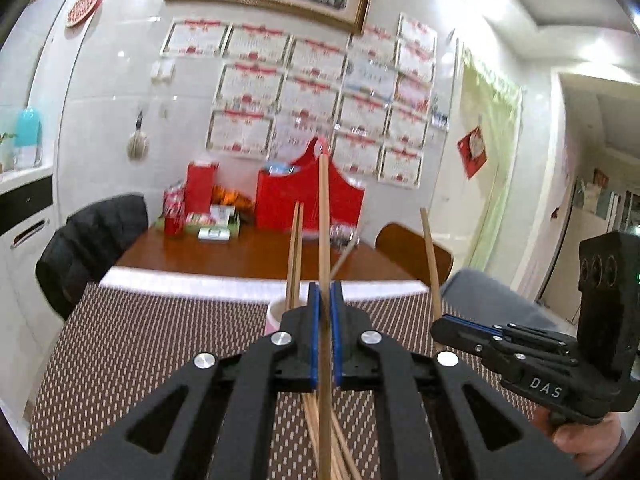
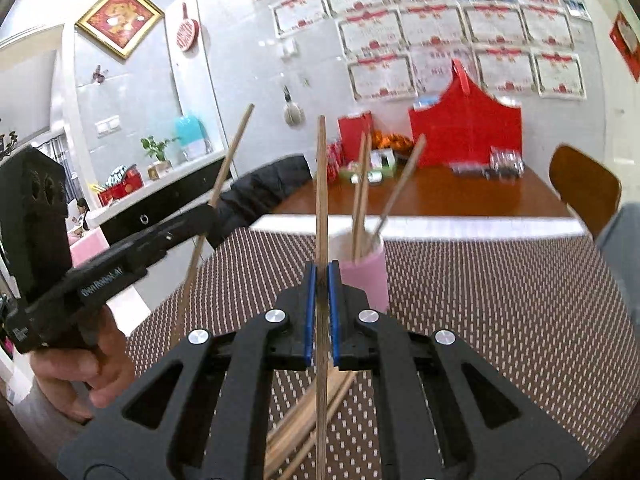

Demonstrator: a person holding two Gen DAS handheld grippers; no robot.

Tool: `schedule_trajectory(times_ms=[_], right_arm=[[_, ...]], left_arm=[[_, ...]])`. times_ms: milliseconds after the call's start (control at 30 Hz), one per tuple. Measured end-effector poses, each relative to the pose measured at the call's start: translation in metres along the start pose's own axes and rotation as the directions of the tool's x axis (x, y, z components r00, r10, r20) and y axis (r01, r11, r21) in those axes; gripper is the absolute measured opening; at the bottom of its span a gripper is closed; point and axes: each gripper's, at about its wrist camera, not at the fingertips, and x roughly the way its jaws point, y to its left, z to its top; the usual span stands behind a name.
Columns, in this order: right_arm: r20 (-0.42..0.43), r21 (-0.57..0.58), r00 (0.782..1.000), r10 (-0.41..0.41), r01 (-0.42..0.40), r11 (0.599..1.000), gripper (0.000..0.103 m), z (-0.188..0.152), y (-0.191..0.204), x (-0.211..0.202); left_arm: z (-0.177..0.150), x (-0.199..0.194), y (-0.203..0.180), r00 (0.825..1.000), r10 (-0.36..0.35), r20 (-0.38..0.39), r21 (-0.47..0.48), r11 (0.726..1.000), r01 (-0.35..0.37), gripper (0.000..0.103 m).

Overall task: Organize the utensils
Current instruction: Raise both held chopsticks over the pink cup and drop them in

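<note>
My left gripper (image 1: 326, 292) is shut on a wooden chopstick (image 1: 324, 216) that points upward. My right gripper (image 2: 322, 270) is shut on another wooden chopstick (image 2: 321, 184), also upright. A pink and white cup (image 2: 366, 276) stands on the mat just beyond the right gripper and holds three chopsticks (image 2: 362, 192). In the left wrist view the cup (image 1: 278, 314) is partly hidden behind the fingers. Several loose chopsticks (image 2: 308, 412) lie on the mat under the grippers. The right gripper also shows in the left wrist view (image 1: 440, 322), the left gripper in the right wrist view (image 2: 208, 220).
A brown woven placemat (image 2: 500, 320) covers the near table. Beyond it a wooden table (image 2: 440, 196) carries a red bag (image 2: 464, 132), red boxes and small packages. A dark jacket hangs on a chair (image 1: 92, 240) at left; a wooden chair (image 2: 584, 184) stands at right.
</note>
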Motion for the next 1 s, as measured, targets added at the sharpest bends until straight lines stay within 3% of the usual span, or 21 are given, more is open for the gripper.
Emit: schedule_trajectory(times_ms=[300,500,767,1000], right_arm=[[0.17,-0.014,0.985,0.012,-0.009,1.0,0.006,0.086,-0.006,0.019],[0.217,0.026,0.976,-0.013,0.008,1.0,0.006,0.112,-0.026,0.052],[0.214,0.073,0.976,-0.049,0.034,0.997,0.006,0.116,-0.05,0.103],[0.202,0.085,0.978,-0.053,0.036,0.996,0.006,0.111,-0.061,0.13]], left_arm=[[0.064,0.038,0.005,0.987,-0.03,0.159,-0.027,0.999,0.035,0.005],[0.083,0.077,0.011,0.972,-0.026,0.234,-0.063,0.997,0.041,0.005],[0.071,0.142,0.02,0.975,0.0,0.222,-0.067,0.998,0.015,0.005],[0.046,0.172,0.036,0.981,0.03,0.191,-0.101,0.995,-0.011,0.005]])
